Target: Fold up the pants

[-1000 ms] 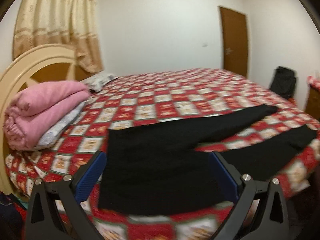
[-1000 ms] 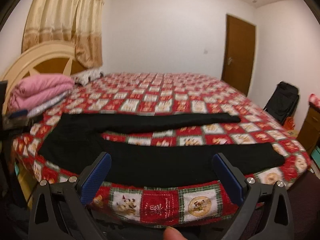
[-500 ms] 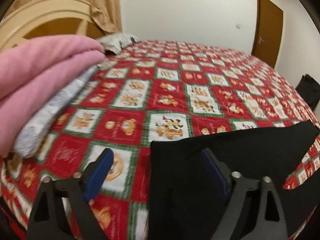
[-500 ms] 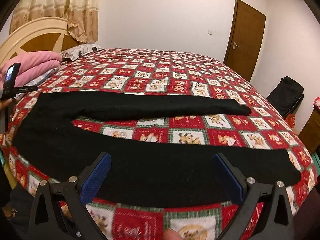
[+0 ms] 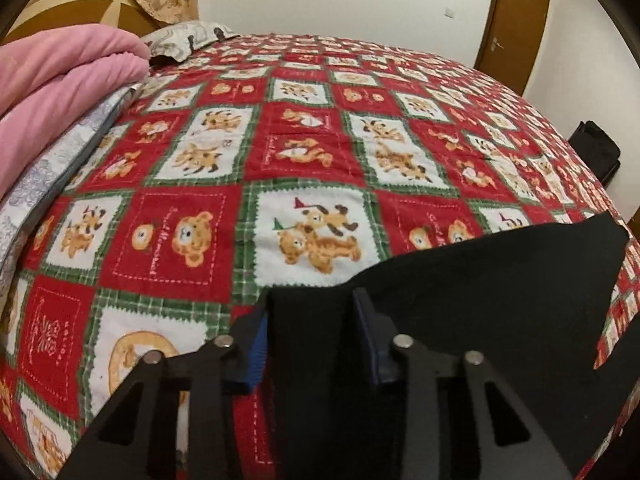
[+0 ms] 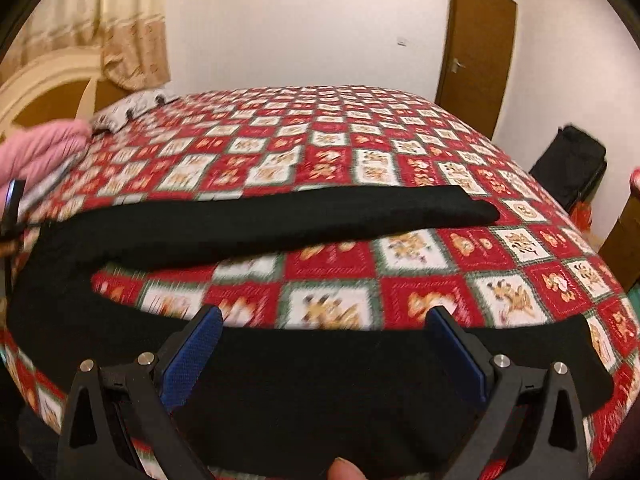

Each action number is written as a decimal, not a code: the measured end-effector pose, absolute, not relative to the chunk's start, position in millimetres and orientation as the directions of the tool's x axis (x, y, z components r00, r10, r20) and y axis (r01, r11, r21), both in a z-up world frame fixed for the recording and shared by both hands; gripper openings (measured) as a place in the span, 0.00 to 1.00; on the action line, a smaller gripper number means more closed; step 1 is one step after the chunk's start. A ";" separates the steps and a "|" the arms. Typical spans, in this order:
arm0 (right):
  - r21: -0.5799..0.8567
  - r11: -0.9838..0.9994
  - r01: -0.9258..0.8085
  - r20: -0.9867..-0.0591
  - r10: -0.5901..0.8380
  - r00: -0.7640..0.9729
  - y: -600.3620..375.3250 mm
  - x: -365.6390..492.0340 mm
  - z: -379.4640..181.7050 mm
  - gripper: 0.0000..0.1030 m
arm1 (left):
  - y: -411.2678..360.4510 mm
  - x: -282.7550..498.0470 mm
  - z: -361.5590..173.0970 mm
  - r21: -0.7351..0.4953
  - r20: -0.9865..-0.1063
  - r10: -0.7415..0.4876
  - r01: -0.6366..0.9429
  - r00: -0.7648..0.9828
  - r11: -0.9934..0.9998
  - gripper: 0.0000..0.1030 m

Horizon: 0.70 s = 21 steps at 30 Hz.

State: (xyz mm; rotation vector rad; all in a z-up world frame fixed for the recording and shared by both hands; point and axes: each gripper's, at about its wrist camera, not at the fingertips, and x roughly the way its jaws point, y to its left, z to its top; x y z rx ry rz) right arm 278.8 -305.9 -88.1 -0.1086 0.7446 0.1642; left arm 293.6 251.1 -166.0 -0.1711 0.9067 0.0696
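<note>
left gripper: the jaws stand narrowed around a corner of the black pants, with fabric lying between the blue pads. whether the pads actually press the cloth cannot be told from this view. right gripper: the jaws are spread wide above the near leg of the pants, with nothing held.

the pants lie flat along the near side of the bed, on the quilt. the two legs fan apart in a v, the far leg angled away from the near leg.

step in hand, as judged: securing grip points at the waist end and along the near leg, before the first fold. the next move likely calls for the right gripper to close on the leg edge, then for both grippers to lift together and lay one leg over the other. uneven lifting risks dragging the loose leg.

materials: the pants are a matte, soft knit, limp and creaseless. the quilt is a printed patchwork of red and white squares with green borders. a folded pink blanket rests by the headboard.
</note>
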 end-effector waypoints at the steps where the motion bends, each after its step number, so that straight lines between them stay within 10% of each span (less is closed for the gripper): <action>1: -0.029 0.985 -0.172 -0.681 0.106 0.725 -315.1 289.5 -85.1 0.94 | 251.0 295.2 -165.7 -0.124 -0.789 -0.022 -0.123 0.615 0.985 0.30; 4: -0.021 0.989 -0.148 -0.701 0.091 0.708 -341.0 322.8 -80.3 0.62 | 248.8 300.7 -164.0 -0.126 -0.795 -0.042 -0.097 0.605 0.987 0.21; 21: 0.021 0.997 0.077 -0.839 -0.024 0.543 -442.8 521.0 -103.9 0.61 | 248.3 325.1 -167.3 -0.145 -0.824 -0.068 -0.093 0.562 0.985 0.16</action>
